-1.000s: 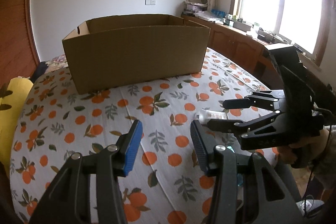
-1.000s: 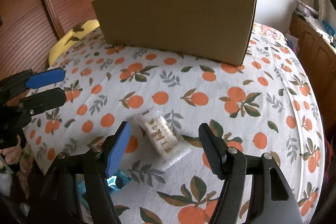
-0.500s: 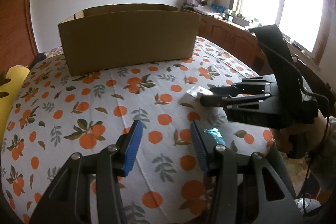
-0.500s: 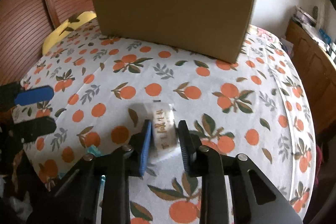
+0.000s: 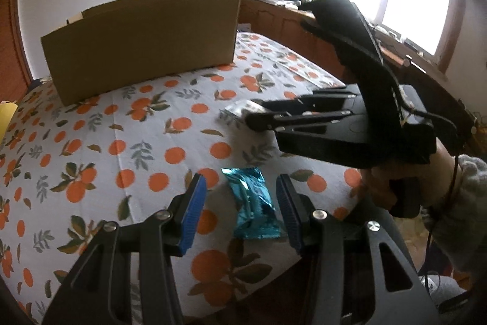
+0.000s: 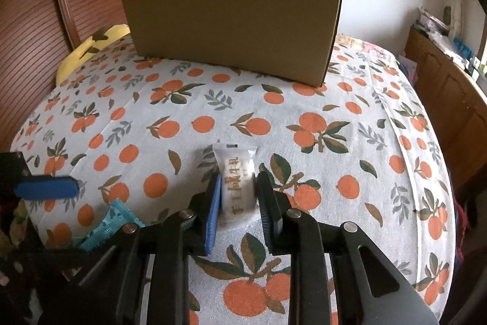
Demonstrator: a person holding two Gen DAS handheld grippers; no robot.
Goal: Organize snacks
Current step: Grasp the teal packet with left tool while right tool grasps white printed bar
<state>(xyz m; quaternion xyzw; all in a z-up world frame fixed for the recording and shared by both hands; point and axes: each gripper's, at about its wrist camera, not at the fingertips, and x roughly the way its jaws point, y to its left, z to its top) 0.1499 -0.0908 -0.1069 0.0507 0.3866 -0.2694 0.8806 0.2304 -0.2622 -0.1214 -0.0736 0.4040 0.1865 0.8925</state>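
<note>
From the left wrist camera, the left gripper [image 5: 240, 210] hangs wide open over the tablecloth [image 5: 146, 142], its blue pads either side of a blue foil packet [image 5: 252, 204] but not touching it; the cardboard box [image 5: 143, 41] stands well beyond. The packet looks light, crinkly and slick, so a pinch across its puffy middle seems safest. From the right wrist camera, the right gripper [image 6: 238, 203] is closed on a white packet [image 6: 237, 186], squeezing its lower half, with the box [image 6: 234, 26] well ahead. It looks soft and easily crushed.
</note>
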